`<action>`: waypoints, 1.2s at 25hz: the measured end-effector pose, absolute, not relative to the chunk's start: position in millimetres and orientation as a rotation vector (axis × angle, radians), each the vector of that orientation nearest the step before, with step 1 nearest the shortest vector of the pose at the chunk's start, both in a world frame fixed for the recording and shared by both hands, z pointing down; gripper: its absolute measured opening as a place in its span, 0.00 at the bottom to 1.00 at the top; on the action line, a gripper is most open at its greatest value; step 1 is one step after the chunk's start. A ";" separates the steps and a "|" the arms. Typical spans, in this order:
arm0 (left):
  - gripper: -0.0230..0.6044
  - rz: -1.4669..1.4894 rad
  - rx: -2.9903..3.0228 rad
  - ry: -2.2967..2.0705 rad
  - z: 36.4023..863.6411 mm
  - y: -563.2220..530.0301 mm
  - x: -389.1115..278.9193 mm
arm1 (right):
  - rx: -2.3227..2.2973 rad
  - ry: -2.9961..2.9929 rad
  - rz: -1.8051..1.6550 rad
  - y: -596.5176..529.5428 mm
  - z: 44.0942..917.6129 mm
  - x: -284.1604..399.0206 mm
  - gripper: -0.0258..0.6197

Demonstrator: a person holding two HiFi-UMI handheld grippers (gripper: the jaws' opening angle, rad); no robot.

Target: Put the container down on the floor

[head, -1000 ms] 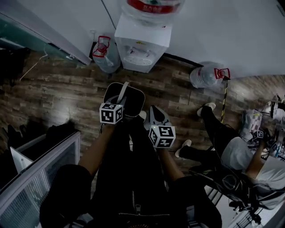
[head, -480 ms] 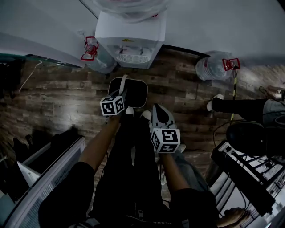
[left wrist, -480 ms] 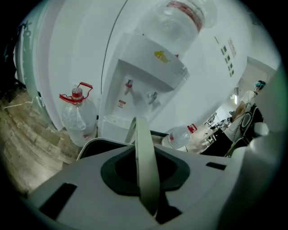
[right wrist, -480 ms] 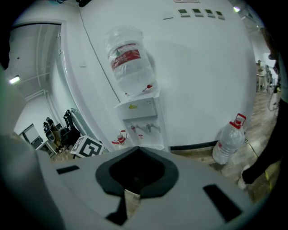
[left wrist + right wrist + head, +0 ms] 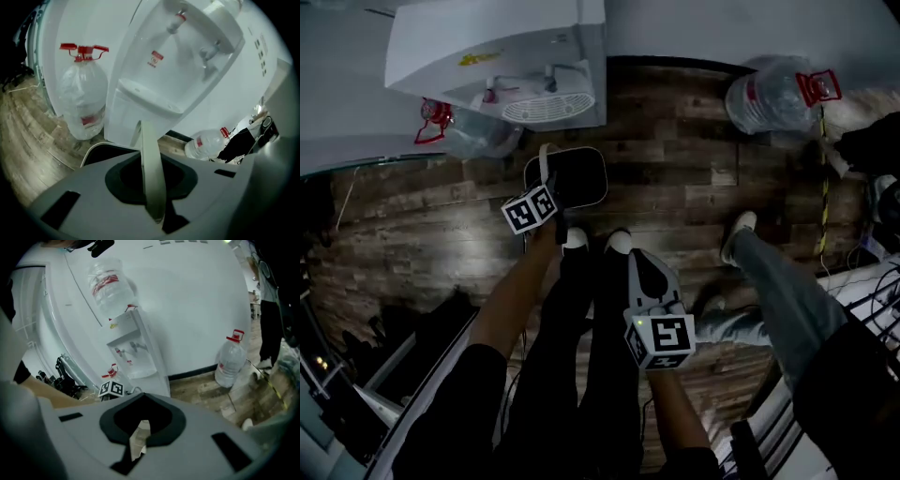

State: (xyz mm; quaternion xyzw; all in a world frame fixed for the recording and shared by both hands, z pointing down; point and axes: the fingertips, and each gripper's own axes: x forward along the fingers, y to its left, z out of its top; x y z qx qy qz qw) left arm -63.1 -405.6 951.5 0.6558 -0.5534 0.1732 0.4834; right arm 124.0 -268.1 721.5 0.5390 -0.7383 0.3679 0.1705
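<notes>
Right tool (image 5: 635, 258) is nearest me, jaws together with nothing in them, idle beside my leg. Left tool (image 5: 153, 201) is further out, jaws narrow and clamped on the pale strap handle (image 5: 151, 159) of the dark rounded-rectangular container with a pale rim (image 5: 577, 176). The handle stands upright between the jaws. Container hangs low just past my white shoe toes (image 5: 575, 239), over the brown wood-plank floor (image 5: 675, 178), right in front of the white water dispenser (image 5: 516, 56). I can't tell if its base touches the floor yet. My read: lowering is mostly done, task not finished. Left to do: seat the base flat on the planks, open the left tool, clear the handle. Beyond that, a clear water bottle with red cap (image 5: 469, 136) sits beside the dispenser, and a second clear bottle (image 5: 773, 94) lies well apart to the right.
</notes>
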 end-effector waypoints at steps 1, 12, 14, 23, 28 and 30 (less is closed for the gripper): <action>0.13 0.429 1.595 -1.353 967.2 -410.7 -62.4 | 1.534 -2.076 1.070 -259.6 735.1 124.5 0.05; 0.12 0.599 1.802 -1.454 1048.0 -464.7 -48.3 | 1.495 -1.905 1.257 -197.3 832.0 128.8 0.05; 0.12 0.589 1.810 -1.472 1053.7 -473.8 -51.4 | 1.494 -1.901 1.268 -197.8 838.1 126.2 0.05; 0.12 0.583 1.817 -1.447 1067.5 -486.5 -49.2 | 1.466 -1.894 1.300 -205.8 851.0 113.0 0.05; 0.23 0.678 1.873 -1.364 1062.6 -483.3 -47.7 | 1.468 -1.897 1.314 -215.6 848.3 106.9 0.05; 0.29 0.698 1.892 -1.341 1056.2 -484.7 -49.5 | 1.467 -1.902 1.315 -220.3 845.5 104.2 0.05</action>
